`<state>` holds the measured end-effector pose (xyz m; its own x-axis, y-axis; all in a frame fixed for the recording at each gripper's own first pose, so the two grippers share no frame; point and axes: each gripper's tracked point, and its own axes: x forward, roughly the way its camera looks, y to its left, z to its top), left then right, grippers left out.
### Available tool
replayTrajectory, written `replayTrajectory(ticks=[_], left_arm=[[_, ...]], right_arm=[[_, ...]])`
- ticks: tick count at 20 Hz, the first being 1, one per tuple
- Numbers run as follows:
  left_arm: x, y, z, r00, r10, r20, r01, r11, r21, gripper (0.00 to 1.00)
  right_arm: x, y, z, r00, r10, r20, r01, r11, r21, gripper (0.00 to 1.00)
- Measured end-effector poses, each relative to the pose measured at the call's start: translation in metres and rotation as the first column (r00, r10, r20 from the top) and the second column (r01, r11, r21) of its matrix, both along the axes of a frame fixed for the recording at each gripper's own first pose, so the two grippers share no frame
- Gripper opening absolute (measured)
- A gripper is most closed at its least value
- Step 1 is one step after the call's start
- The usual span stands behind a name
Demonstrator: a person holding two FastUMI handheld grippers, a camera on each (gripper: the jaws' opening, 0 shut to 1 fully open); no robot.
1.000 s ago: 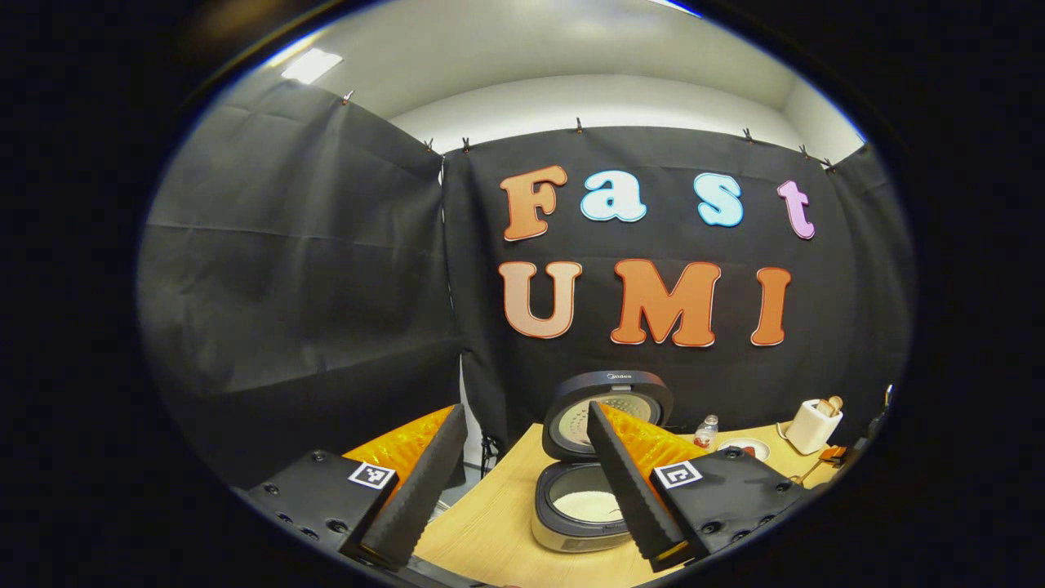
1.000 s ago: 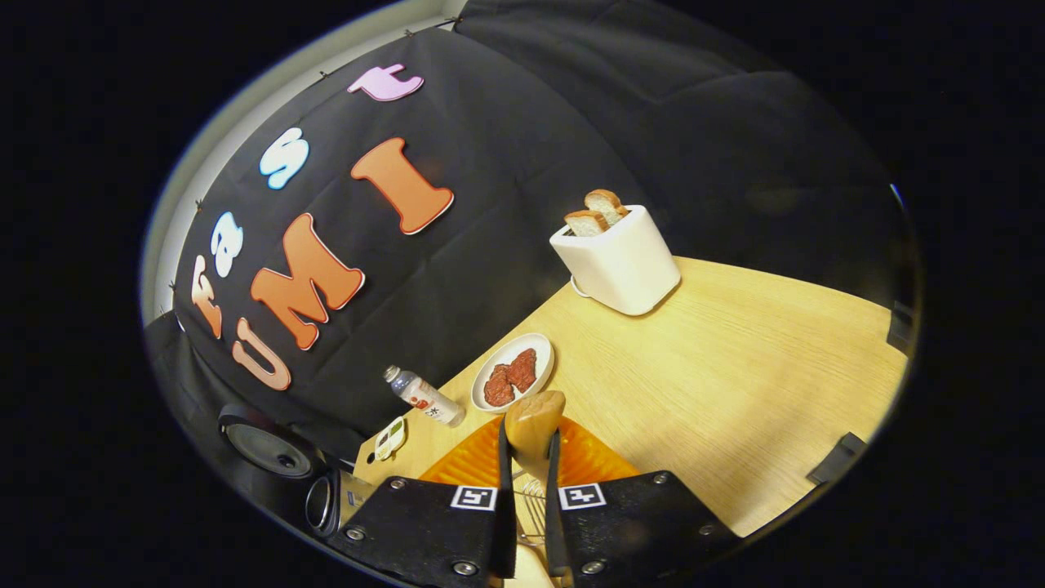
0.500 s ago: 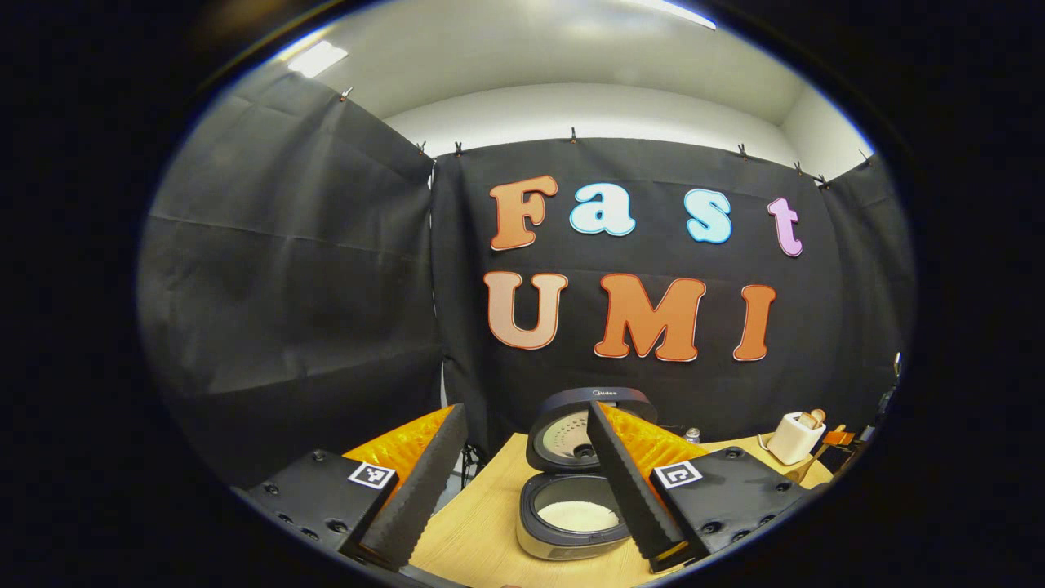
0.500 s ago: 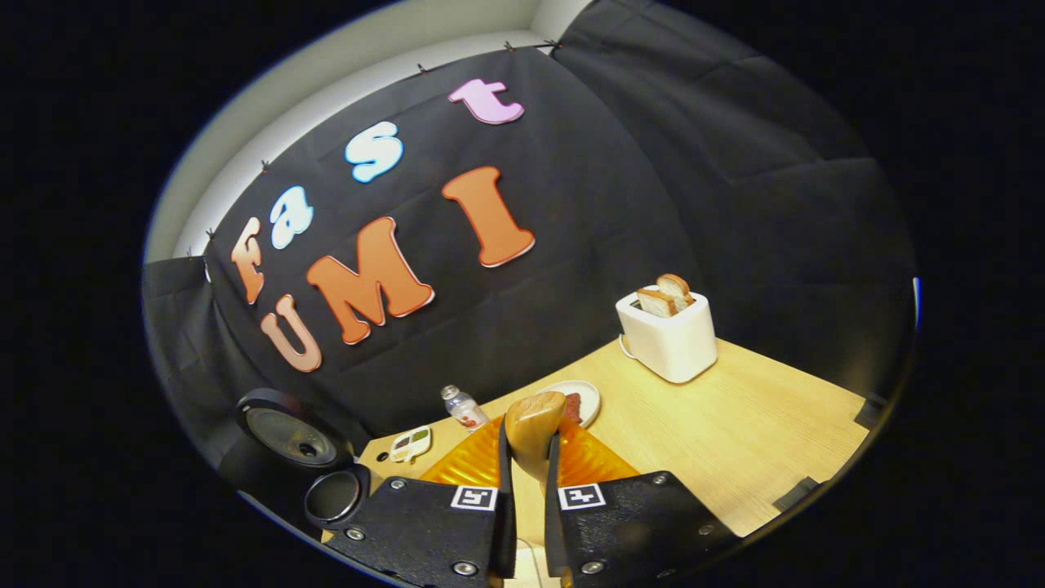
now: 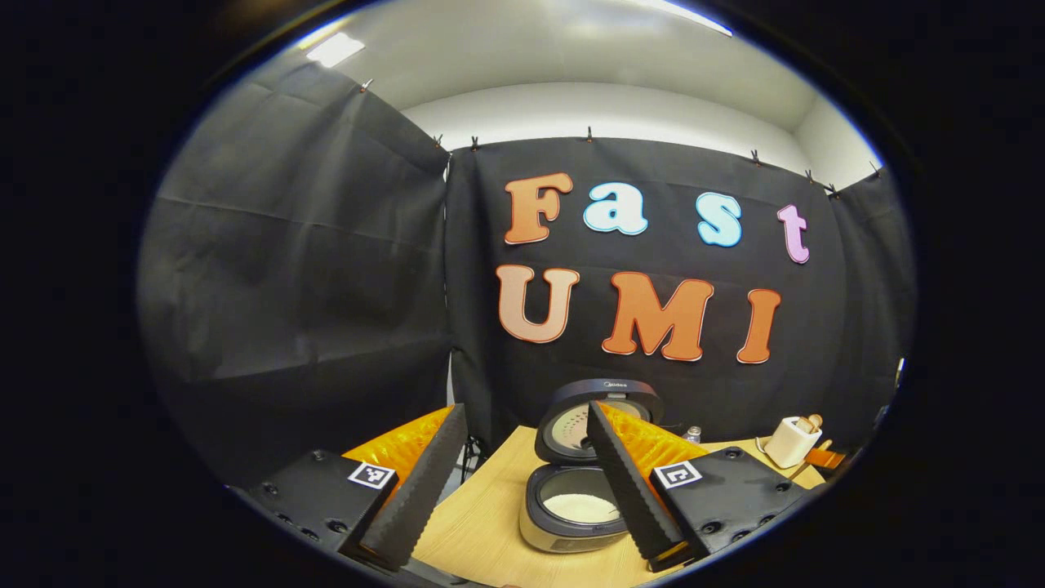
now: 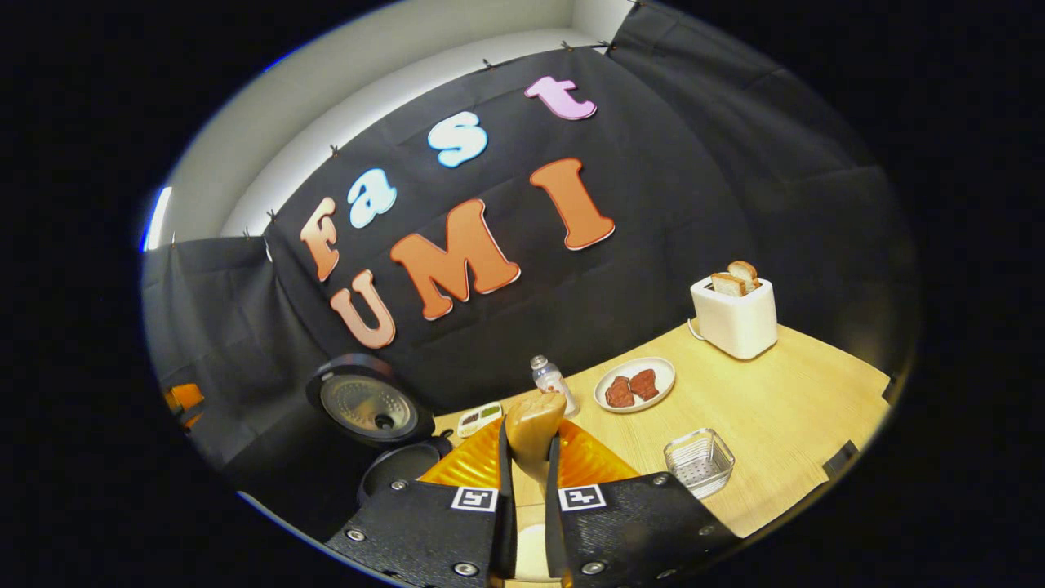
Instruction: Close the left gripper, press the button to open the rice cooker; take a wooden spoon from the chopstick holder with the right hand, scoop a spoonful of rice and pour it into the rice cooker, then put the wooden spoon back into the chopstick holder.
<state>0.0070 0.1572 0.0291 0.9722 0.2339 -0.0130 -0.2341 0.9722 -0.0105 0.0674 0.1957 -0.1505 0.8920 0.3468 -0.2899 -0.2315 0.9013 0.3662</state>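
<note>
My right gripper (image 6: 522,457) clamps the spoon (image 6: 532,433) above the table (image 6: 784,408); my left gripper (image 5: 522,482) gapes empty (cooker (image 5: 571,506) lid up, rice inside).

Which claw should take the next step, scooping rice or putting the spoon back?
Right. The right claw is already shut on the wooden spoon. The left claw is open and holds nothing; the rice cooker ahead of it already stands open with rice inside.
</note>
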Motion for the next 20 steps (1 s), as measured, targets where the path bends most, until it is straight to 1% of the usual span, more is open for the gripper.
replayTrajectory(ticks=[3,7,12,15,17,19,20], left_arm=[[-0.007,0.007,-0.002,1.000,0.024,-0.015,-0.024,0.999,0.033,0.99],[-0.013,0.011,-0.006,0.998,0.052,-0.038,-0.050,0.997,0.061,1.00],[-0.016,0.016,-0.014,0.996,0.070,-0.061,-0.064,0.994,0.092,1.00],[-0.014,0.015,-0.017,0.995,0.070,-0.069,-0.064,0.994,0.085,0.99],[-0.015,0.014,-0.022,0.994,0.071,-0.080,-0.064,0.994,0.084,0.99],[-0.015,0.016,-0.025,0.993,0.075,-0.088,-0.067,0.994,0.087,0.99],[-0.016,0.017,-0.026,0.993,0.078,-0.091,-0.070,0.994,0.089,0.99]], right_arm=[[-0.006,0.010,-0.039,1.000,0.021,-0.023,-0.023,0.995,-0.095,0.13],[-0.010,0.022,-0.080,0.998,0.043,-0.046,-0.051,0.981,-0.189,0.13],[-0.007,0.017,-0.092,0.999,0.036,0.040,-0.020,0.937,-0.348,0.13],[-0.007,0.016,-0.104,0.999,0.033,0.036,-0.017,0.931,-0.364,0.13],[-0.005,0.021,-0.107,0.998,0.032,0.047,-0.013,0.938,-0.347,0.13],[-0.003,0.025,-0.116,0.999,0.028,0.027,-0.018,0.952,-0.307,0.13],[-0.004,0.029,-0.118,1.000,0.026,0.010,-0.023,0.966,-0.259,0.13]])
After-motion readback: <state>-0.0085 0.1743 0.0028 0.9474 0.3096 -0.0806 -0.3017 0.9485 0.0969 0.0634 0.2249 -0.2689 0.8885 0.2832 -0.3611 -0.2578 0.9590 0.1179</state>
